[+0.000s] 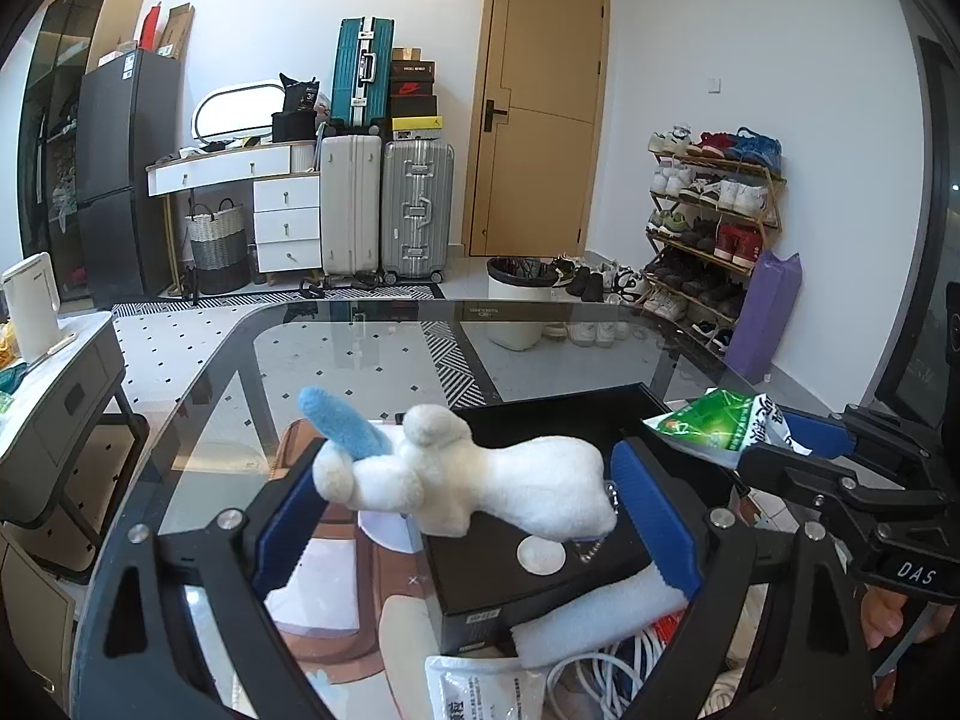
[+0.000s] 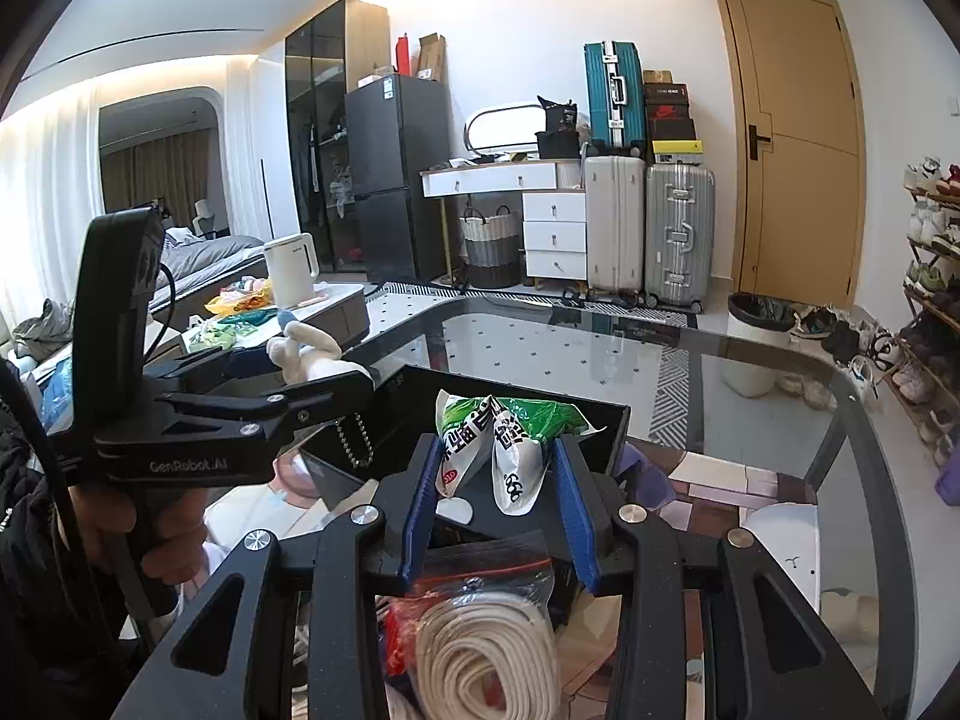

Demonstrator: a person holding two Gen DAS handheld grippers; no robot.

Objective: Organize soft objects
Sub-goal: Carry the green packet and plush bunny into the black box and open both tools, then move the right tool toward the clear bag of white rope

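Note:
My left gripper [image 1: 468, 480] is shut on a white plush toy [image 1: 480, 480] with a blue ear, held above a black box [image 1: 540, 552] on the glass table [image 1: 372, 360]. A bead chain hangs from the toy. My right gripper [image 2: 495, 474] is shut on a green and white soft packet [image 2: 498, 438], held over the same black box [image 2: 420, 414]. In the left wrist view the packet [image 1: 714, 426] and right gripper [image 1: 774, 444] are at the right. In the right wrist view the left gripper [image 2: 312, 384] with the toy [image 2: 312, 354] is at the left.
Below the grippers lie a coil of white rope in a bag [image 2: 486, 642], white cables [image 1: 606, 678], a white foam piece [image 1: 600, 612] and a white packet [image 1: 480, 690]. A side table with a kettle [image 1: 30, 306] stands left; suitcases [image 1: 384, 210], a bin [image 1: 516, 306] and a shoe rack [image 1: 708, 222] stand beyond.

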